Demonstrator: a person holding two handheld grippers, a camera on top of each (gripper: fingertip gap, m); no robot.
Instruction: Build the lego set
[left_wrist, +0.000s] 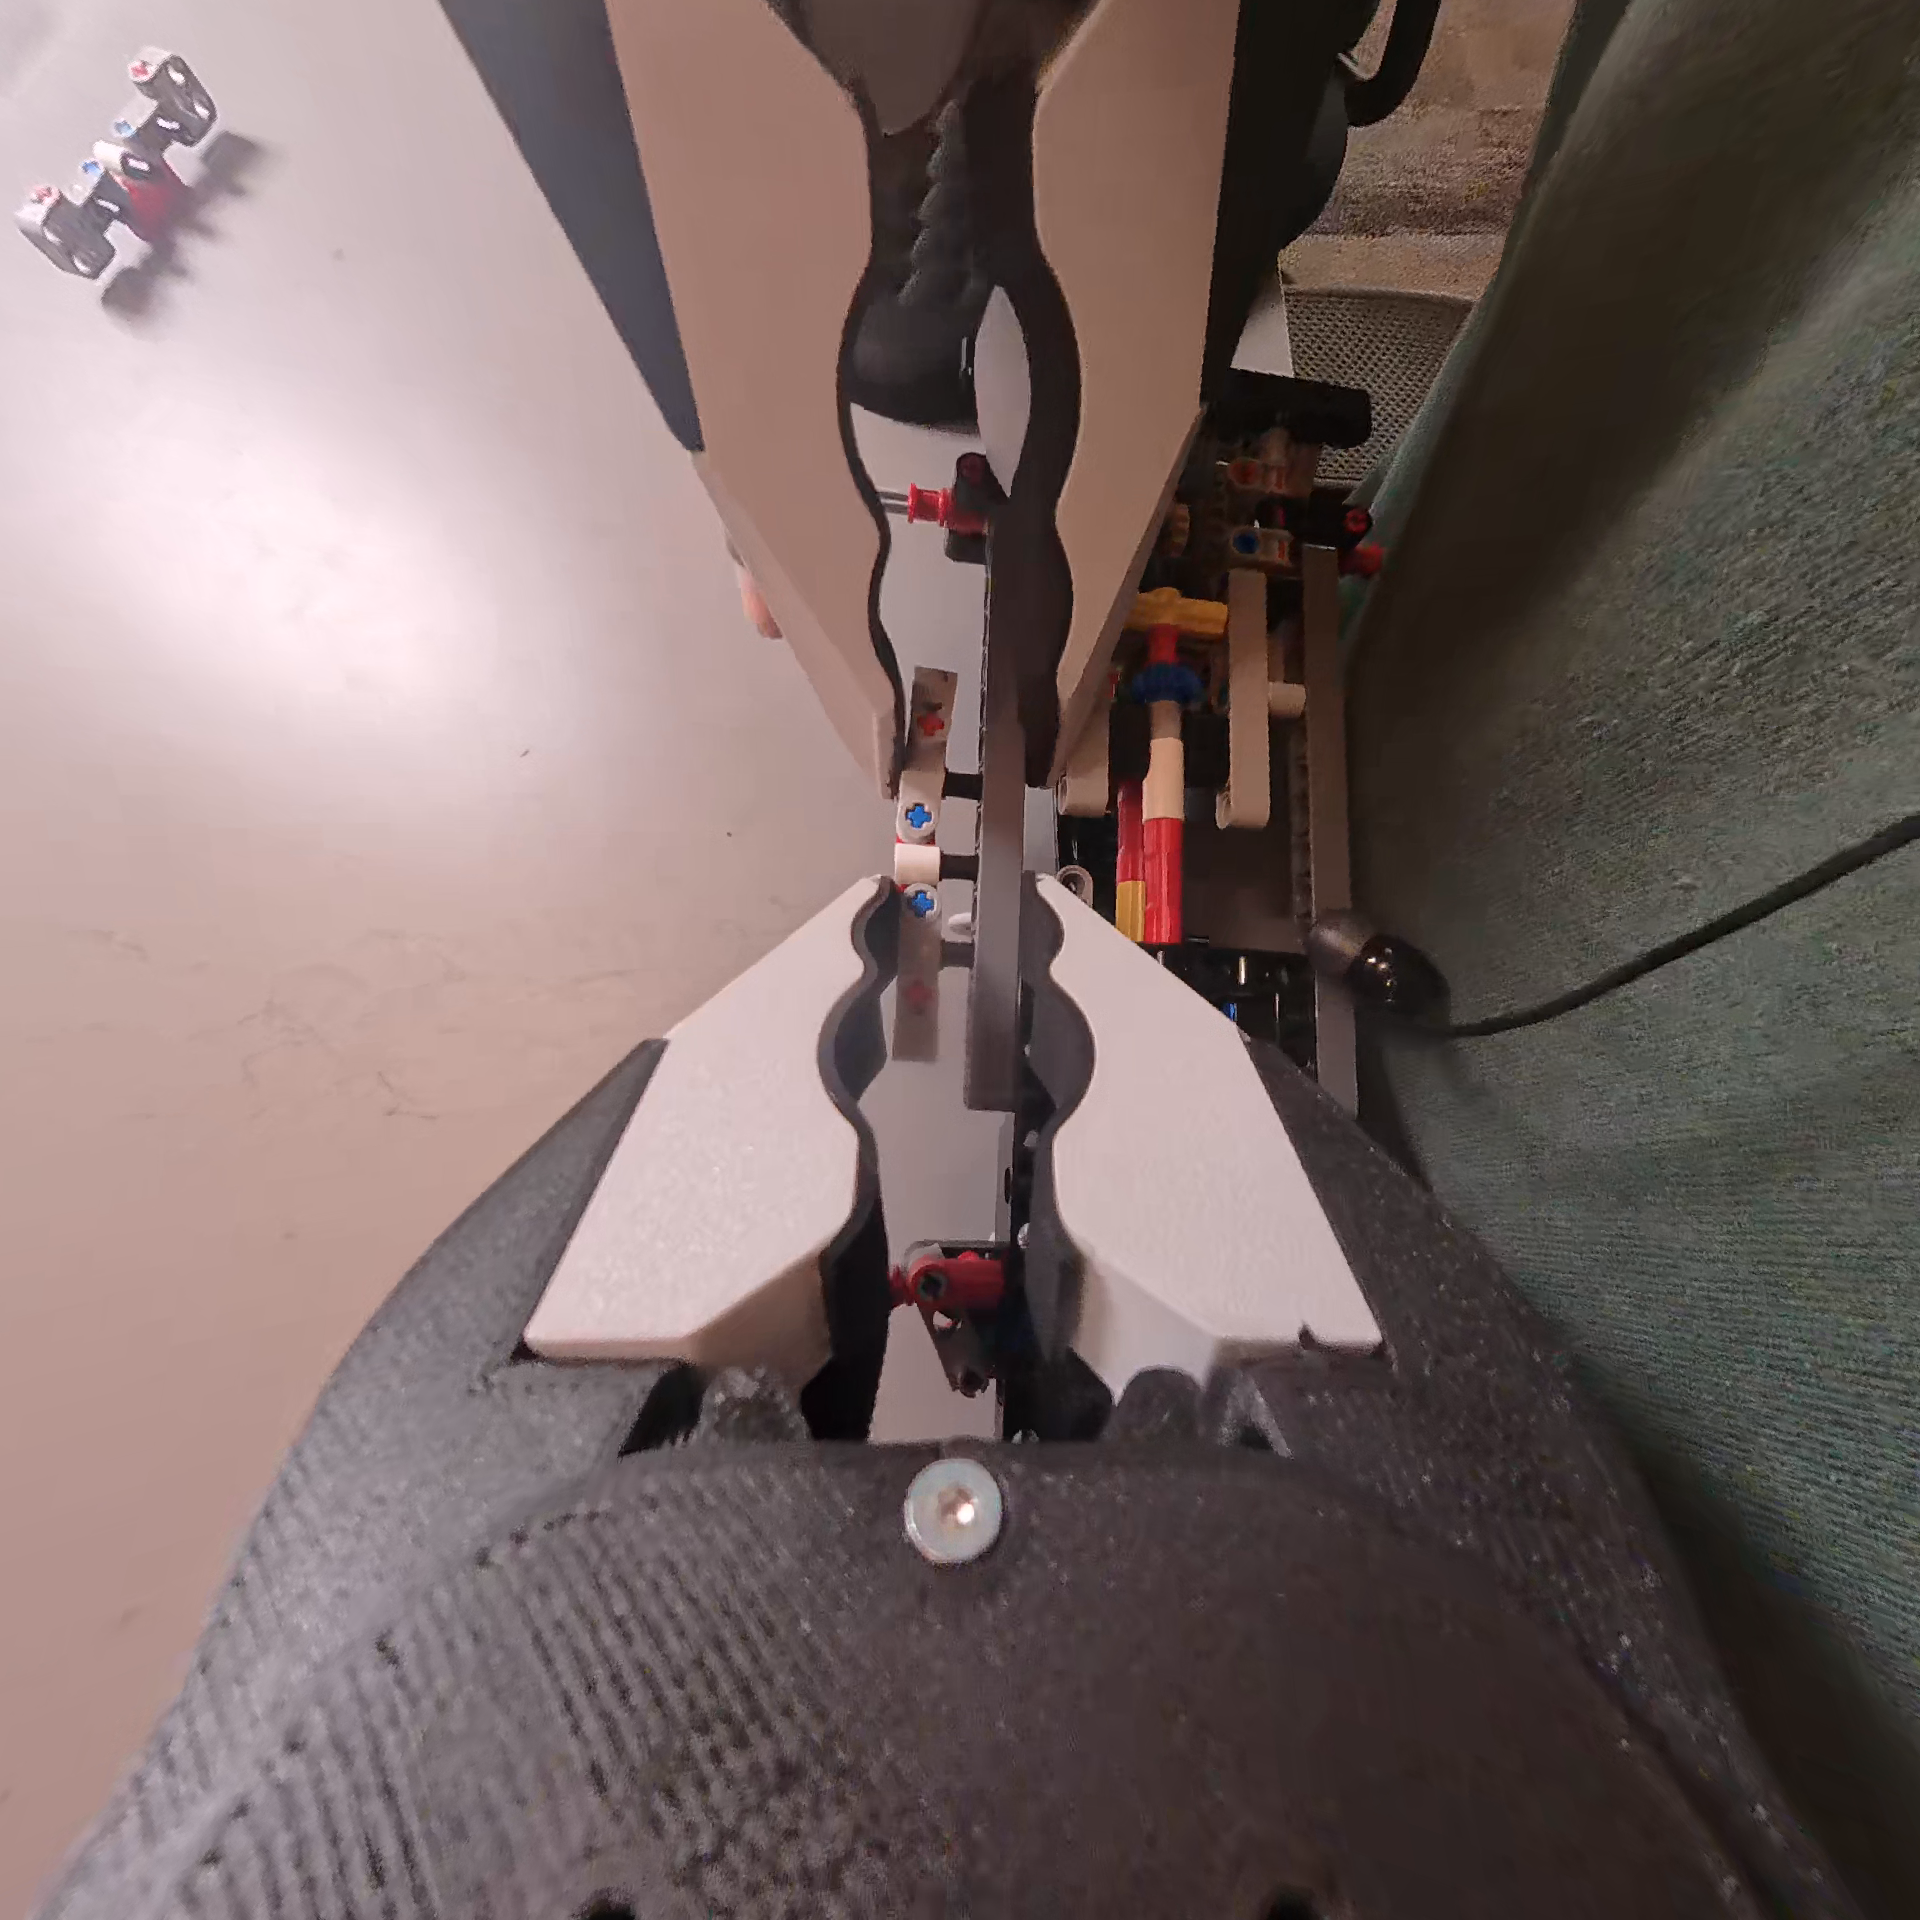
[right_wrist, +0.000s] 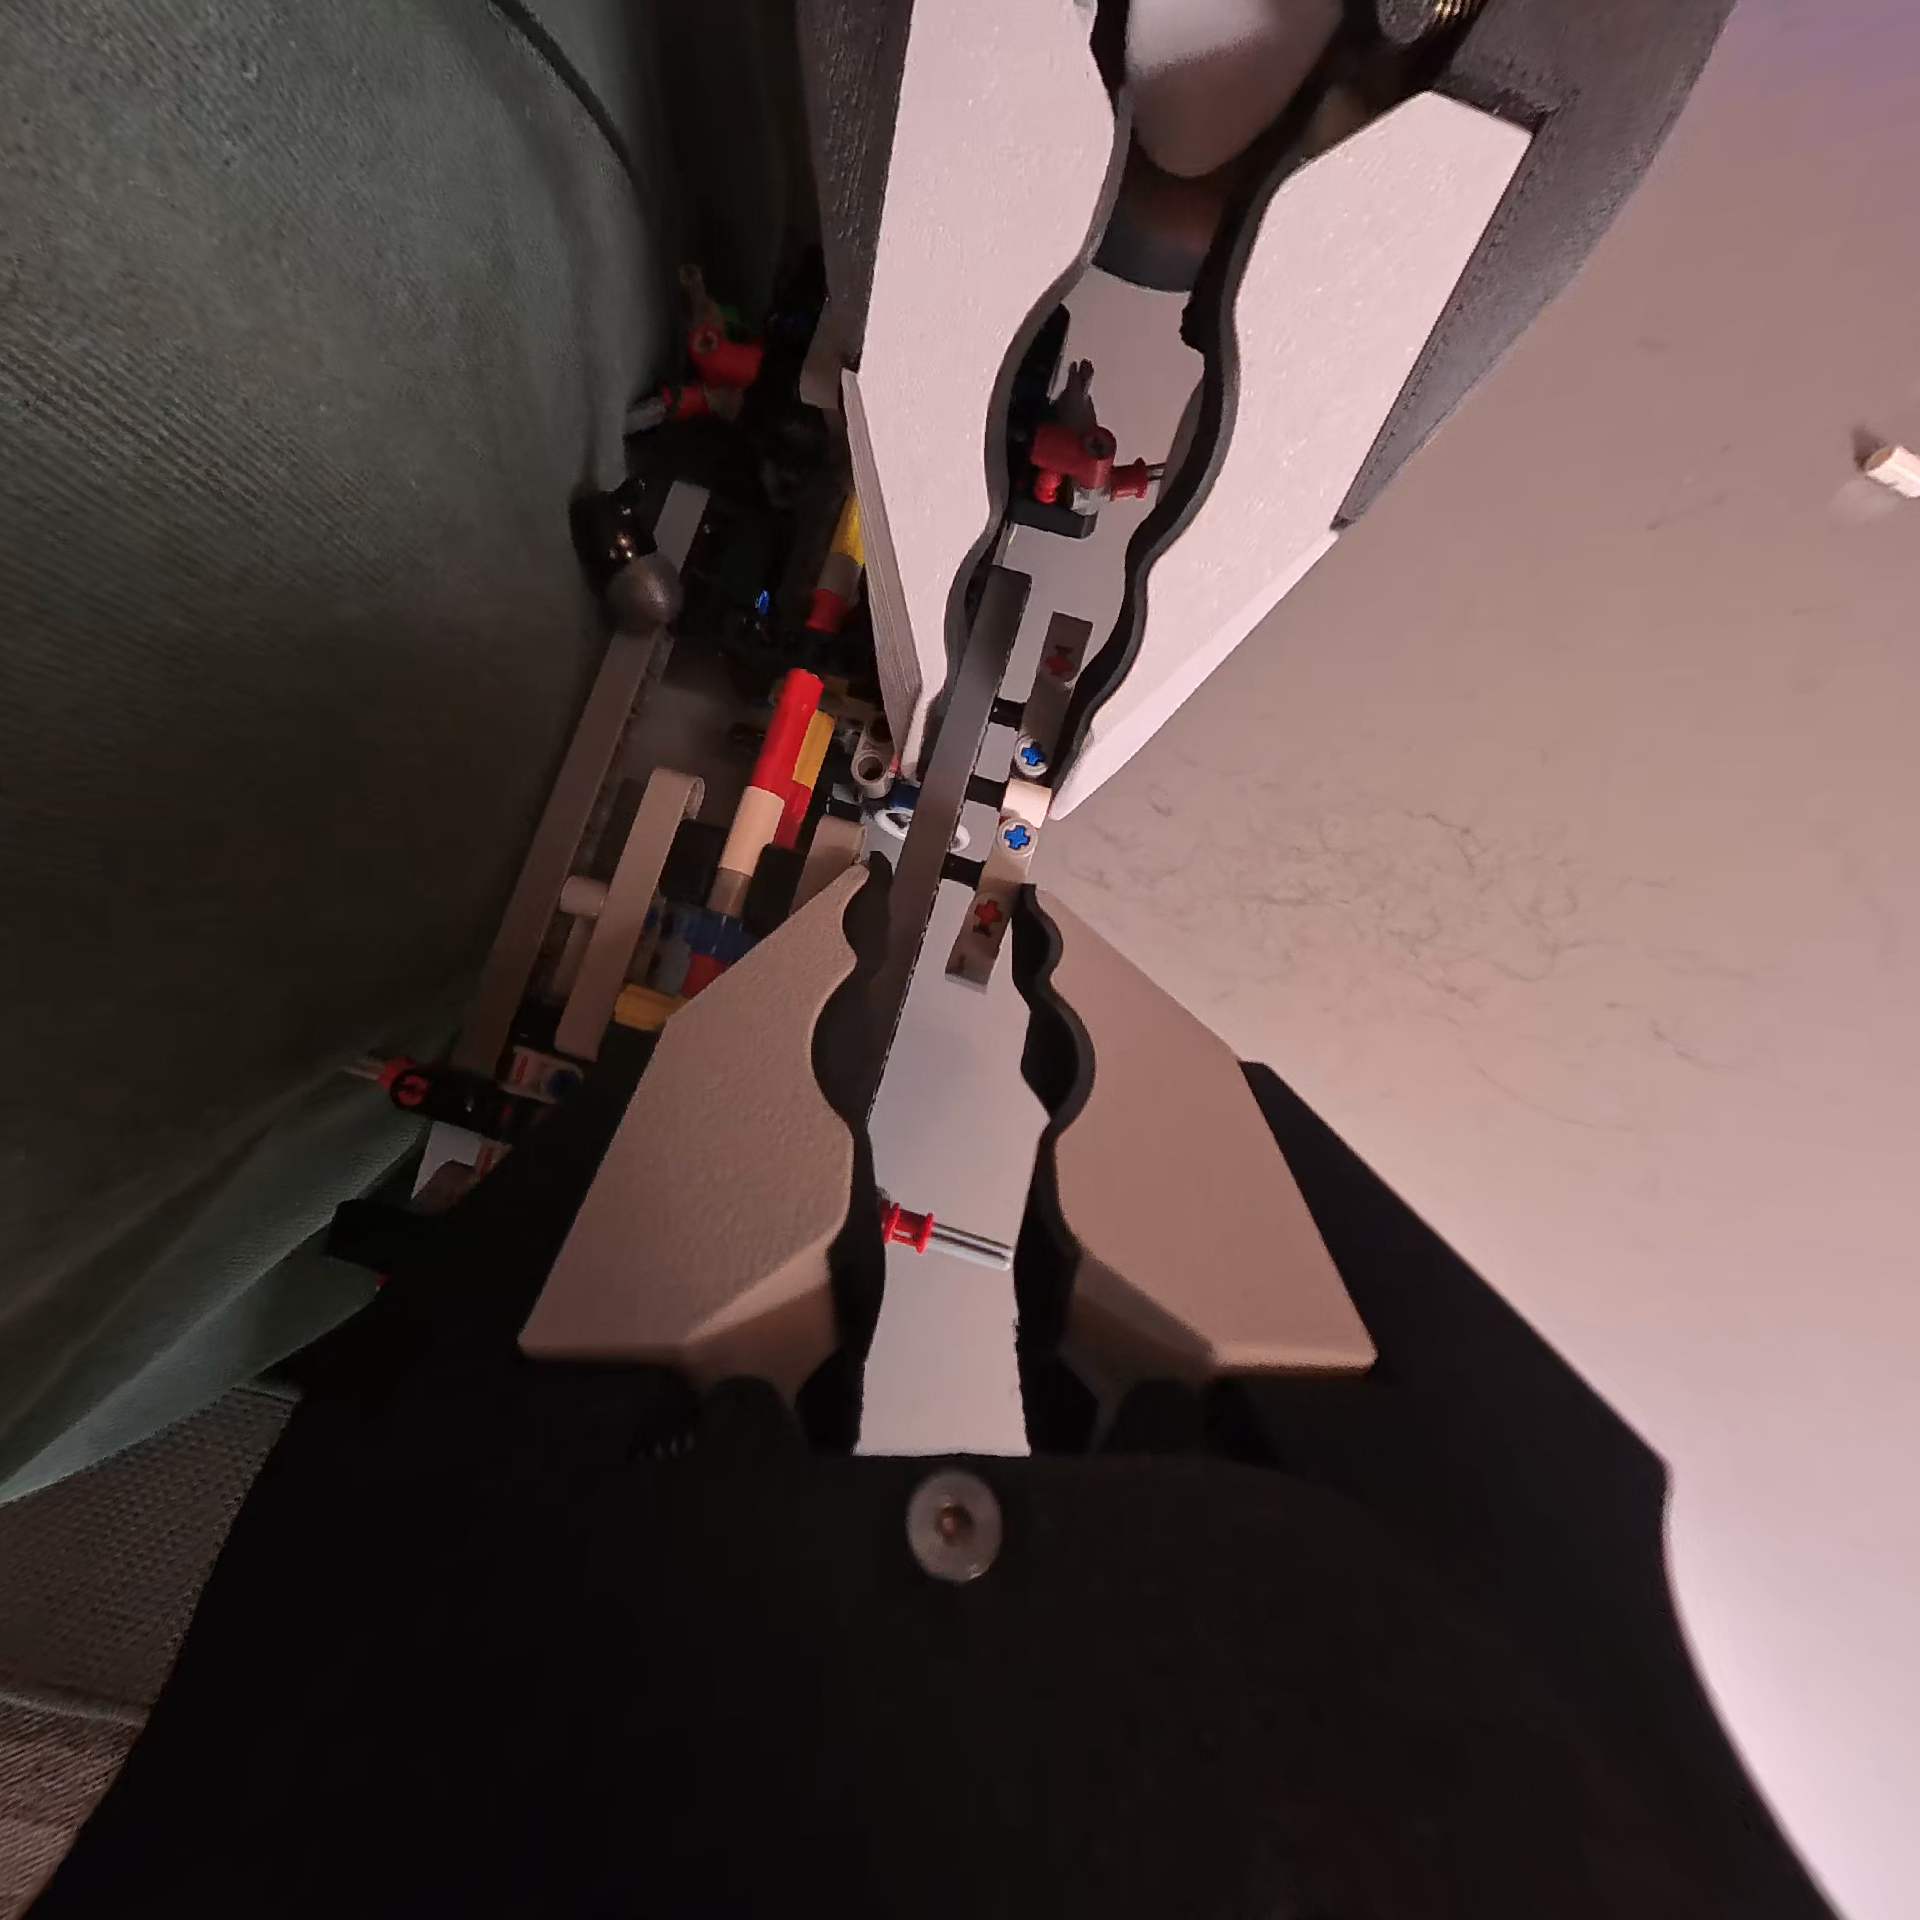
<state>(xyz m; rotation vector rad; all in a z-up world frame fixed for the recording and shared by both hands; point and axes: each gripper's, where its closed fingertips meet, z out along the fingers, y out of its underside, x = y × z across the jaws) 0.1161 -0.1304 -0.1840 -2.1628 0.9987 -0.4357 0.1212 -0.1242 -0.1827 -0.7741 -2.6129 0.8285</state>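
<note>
Left hand-held gripper (left_wrist: 954, 883): nearly closed, tips clamped on thin dark-grey plate (left_wrist: 1000, 935) of lego build (left_wrist: 1205, 790); plate edge-on between white fingers (left_wrist: 727, 1164). Right hand-held gripper (right_wrist: 943, 883): same, narrow gap, pinching same grey plate (right_wrist: 951, 769) from opposite end. Both grippers tip to tip, each showing at far end of other's view, w/ plate spanning between.

Just beside plate: light-grey beam w/ red cross marks, blue cross pins (left_wrist: 918, 818), small white bush. Red pin w/ metal axle (right_wrist: 940, 1236) between right gripper's fingers, near base. Red connector (left_wrist: 951, 1283) low between left gripper's fingers.

Rest of build hangs off plate on side toward green fabric (left_wrist: 1662, 935): red/yellow/white axle stack (left_wrist: 1158, 831), blue gear, white liftarms, grey side beam, black ball end. Touching fabric or not: can't tell.

Other side: pale bench (left_wrist: 364, 727). Far left in left wrist view, separate small sub-assembly (left_wrist: 114, 171), grey/black/red, well apart from build. Small white piece (right_wrist: 1889, 470) on bench, far right in right wrist view. Thin black cable (left_wrist: 1662, 935) over fabric.
</note>
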